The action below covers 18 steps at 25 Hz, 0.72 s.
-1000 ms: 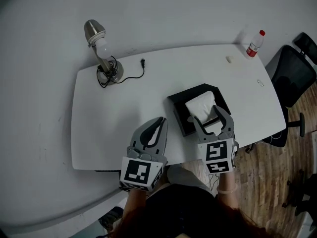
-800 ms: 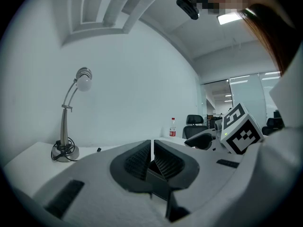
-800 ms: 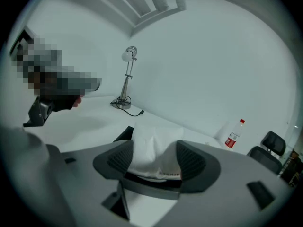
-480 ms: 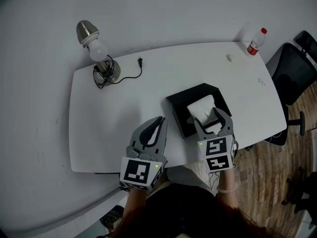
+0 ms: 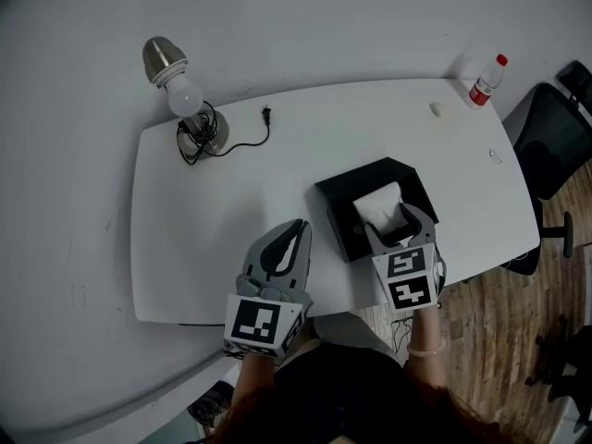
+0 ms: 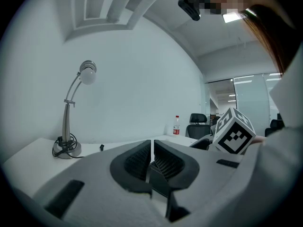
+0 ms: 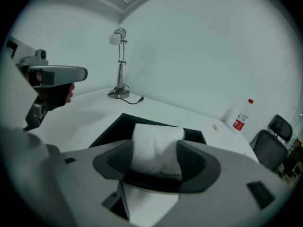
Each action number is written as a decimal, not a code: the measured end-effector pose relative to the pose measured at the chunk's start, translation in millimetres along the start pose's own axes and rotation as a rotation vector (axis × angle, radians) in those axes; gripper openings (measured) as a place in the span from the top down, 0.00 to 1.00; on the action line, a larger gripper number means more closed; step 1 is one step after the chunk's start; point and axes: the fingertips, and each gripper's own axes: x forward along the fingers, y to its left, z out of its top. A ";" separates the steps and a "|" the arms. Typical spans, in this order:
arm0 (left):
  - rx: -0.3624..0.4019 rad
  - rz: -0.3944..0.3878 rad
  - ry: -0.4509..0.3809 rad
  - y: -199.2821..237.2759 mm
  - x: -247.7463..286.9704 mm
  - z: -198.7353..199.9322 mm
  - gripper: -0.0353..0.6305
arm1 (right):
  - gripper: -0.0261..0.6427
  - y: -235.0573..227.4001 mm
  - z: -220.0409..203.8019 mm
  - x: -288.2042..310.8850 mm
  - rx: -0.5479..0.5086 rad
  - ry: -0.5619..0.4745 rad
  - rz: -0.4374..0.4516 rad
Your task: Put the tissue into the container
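Pinching the tissue (image 5: 377, 203) in your right tongs (image 5: 396, 224), you hold it right over the black container (image 5: 335, 195) on the tabletop (image 5: 231, 192), so the drop looks straight down, while your left tongs (image 5: 298, 229) hang pressed together, empty, alongside.

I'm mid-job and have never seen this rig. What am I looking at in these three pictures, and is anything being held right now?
There is no robot arm. A person holds a two-jaw gripper in each hand. The top-down picture comes from a camera on the person's head. The other two come from cameras riding on each gripper, looking along its jaws.

On the white table stand a desk lamp, a bottle and a black container.

The right gripper has its jaws closed on a white tissue, right at the container. The left gripper is shut and holds nothing.
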 end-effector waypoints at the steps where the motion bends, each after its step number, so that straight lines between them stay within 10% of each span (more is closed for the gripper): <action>1: -0.002 0.002 0.000 0.9 0.0 -0.4 0.89 | 0.50 -0.2 -0.5 1.3 0.001 0.013 0.005; 18: -0.005 0.021 0.000 6.6 -1.2 -0.3 0.89 | 0.50 5.8 -12.7 17.6 -0.070 0.207 0.106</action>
